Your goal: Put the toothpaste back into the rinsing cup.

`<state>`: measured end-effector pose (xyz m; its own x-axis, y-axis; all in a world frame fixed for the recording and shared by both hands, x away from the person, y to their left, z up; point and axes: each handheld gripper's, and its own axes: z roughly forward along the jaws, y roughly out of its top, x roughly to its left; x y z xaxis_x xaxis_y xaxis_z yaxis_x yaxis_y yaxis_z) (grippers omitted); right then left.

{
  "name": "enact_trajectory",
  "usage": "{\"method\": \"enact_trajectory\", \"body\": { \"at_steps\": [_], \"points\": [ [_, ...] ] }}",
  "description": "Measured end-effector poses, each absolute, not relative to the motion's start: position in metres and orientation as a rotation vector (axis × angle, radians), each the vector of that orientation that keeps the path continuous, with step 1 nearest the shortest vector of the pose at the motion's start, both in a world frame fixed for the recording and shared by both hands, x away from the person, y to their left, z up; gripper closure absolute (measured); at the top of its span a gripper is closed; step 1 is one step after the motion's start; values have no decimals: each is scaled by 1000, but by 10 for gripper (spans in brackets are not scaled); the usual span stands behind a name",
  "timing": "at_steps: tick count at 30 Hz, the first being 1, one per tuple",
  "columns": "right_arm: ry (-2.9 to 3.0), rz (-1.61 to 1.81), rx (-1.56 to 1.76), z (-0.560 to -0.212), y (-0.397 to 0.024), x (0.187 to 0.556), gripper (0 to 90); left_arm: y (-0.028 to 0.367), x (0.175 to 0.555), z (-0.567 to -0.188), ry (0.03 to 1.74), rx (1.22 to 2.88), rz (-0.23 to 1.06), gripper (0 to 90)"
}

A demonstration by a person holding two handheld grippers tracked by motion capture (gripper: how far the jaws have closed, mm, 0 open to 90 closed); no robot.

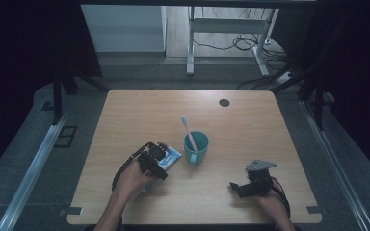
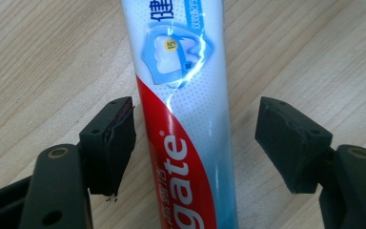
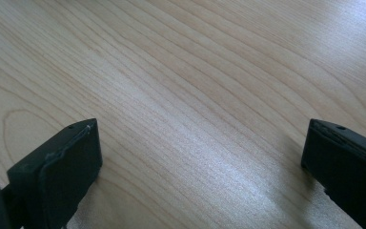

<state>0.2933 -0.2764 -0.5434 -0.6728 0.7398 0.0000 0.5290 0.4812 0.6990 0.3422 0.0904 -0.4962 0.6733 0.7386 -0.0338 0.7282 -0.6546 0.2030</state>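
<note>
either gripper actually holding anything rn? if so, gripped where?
Nothing held. The left gripper straddles the toothpaste tube lying on the table, jaws open, pads off it. The right gripper is open over bare wood.

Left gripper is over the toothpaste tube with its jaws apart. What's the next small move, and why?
Probably close the left gripper on the toothpaste tube. The tube lies flat on the table between the jaws; the left pad is at its edge and the right pad stands clear, so nothing is gripped yet. The mug with the toothbrush stands just beside it; the right gripper is open over bare wood.
</note>
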Motion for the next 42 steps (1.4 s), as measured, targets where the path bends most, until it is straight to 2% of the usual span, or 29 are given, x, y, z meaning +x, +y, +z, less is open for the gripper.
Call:
{"method": "enact_trajectory", "body": {
  "at_steps": [6, 13, 21, 29, 42],
  "points": [
    [2429, 990, 1074, -543, -276, 293, 0, 87, 350, -499, 1224, 2749, 47, 340],
    [2430, 990, 1075, -543, -276, 293, 0, 83, 357, -501, 1262, 2792, -1, 450],
    [2430, 991, 1074, -543, -276, 293, 0, 82, 361, -501, 1297, 2803, -58, 502],
    [2429, 990, 1073, -543, -276, 293, 0, 86, 361, -495, 1275, 2789, -81, 662],
    [2430, 990, 1075, -543, -276, 293, 0, 102, 356, -493, 1247, 2684, -106, 719]
  ]
}}
